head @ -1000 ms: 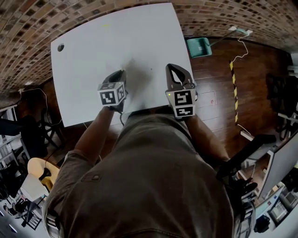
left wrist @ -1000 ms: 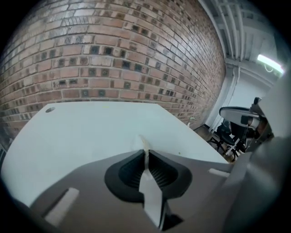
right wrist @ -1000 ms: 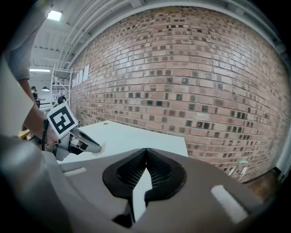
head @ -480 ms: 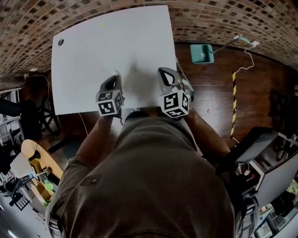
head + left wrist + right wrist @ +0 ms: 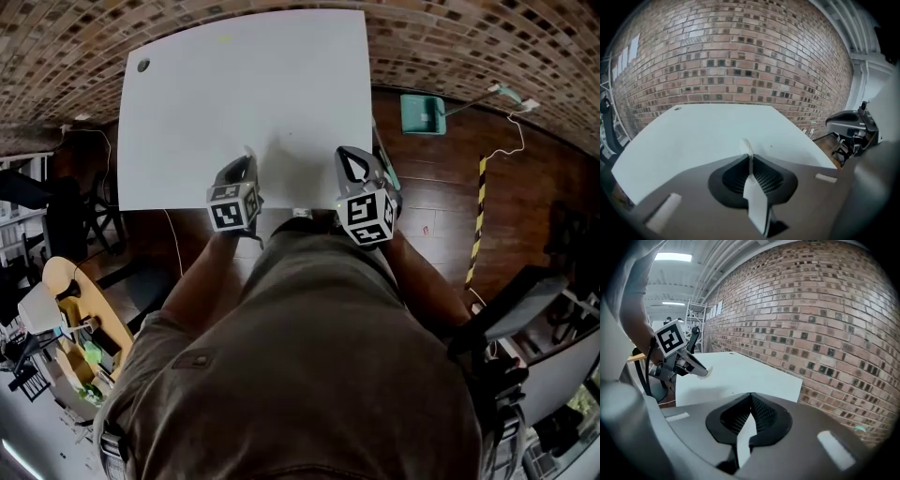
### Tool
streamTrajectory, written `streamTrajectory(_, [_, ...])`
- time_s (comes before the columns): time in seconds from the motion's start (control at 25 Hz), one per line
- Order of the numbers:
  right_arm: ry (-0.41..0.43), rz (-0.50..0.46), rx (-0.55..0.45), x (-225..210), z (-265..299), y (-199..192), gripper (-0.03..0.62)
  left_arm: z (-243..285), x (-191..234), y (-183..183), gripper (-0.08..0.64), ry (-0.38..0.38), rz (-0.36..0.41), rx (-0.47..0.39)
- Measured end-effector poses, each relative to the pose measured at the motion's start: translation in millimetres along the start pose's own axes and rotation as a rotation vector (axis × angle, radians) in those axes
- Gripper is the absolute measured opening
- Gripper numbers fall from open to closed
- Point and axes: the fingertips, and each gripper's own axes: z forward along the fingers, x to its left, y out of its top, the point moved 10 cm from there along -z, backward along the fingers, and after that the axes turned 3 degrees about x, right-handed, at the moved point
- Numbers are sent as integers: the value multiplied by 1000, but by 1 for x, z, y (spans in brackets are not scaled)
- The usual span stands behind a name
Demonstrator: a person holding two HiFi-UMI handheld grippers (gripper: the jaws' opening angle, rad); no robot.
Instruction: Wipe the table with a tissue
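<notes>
Ready to wipe, at the near edge of the worktop (image 5: pixel 244 94).
My left hand-held gripper (image 5: pixel 749 157) pinches a tissue scrap (image 5: pixel 746 146); the right hand-held gripper (image 5: pixel 750 399) is clenched, empty. Next, I judge: lower it, sweep.

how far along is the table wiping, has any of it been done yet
Done: the left tool is shut on a small white scrap, probably the tissue. In hand: both tools sit at the near edge of the white table, the right tool shut and empty. Left: the wiping itself; no wiped track shows on the top, so how much is covered can't be told.
</notes>
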Motion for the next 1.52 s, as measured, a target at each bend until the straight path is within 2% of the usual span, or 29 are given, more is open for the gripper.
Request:
streamTrajectory(0.56, [-54, 66, 48, 15, -2, 1, 14, 46, 35, -10, 29, -32, -48, 173])
streamTrajectory(0.92, [-90, 124, 53, 10, -1, -3, 14, 55, 26, 1, 29, -65, 24, 228])
streamTrajectory(1.36, [-135, 147, 49, -10, -7, -8, 14, 75, -25, 14, 29, -171, 124, 263])
streamTrajectory(1.52, [-134, 148, 52, -14, -7, -9, 14, 76, -29, 15, 29, -179, 114, 268])
